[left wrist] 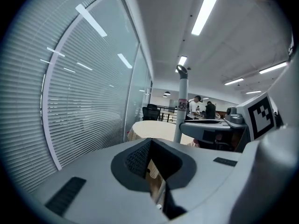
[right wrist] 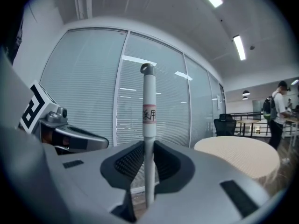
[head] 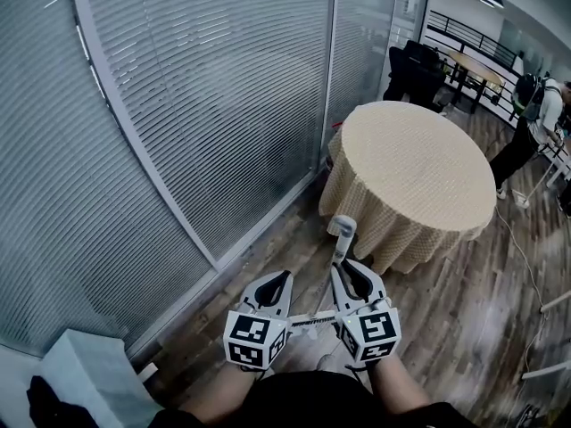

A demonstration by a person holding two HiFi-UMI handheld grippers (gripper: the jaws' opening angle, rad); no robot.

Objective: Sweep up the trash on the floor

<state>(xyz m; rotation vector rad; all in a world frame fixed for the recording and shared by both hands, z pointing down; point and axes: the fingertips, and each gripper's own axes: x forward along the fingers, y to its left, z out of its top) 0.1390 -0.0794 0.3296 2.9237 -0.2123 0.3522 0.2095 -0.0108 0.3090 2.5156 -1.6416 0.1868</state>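
Observation:
My right gripper (head: 346, 267) (right wrist: 148, 149) is shut on a pale grey pole handle (head: 343, 232) (right wrist: 149, 104). The handle stands upright, carries a small printed label, and ends in a hanging loop. Close on its left, my left gripper (head: 278, 280) (left wrist: 150, 147) has its jaws together at the tips. A thin pale strip shows low in the slit between them, and I cannot tell whether it is gripped. A thin white toothed strip (head: 312, 320) runs between the two grippers. The handle (left wrist: 181, 107) also rises in the left gripper view. No trash is visible.
A glass wall with shut blinds (head: 205, 105) runs along the left. A round table with a beige cloth (head: 410, 168) stands just ahead on the wooden floor (head: 464, 319). A white box (head: 89, 377) sits at lower left. A person with a backpack (head: 535, 123) stands far right.

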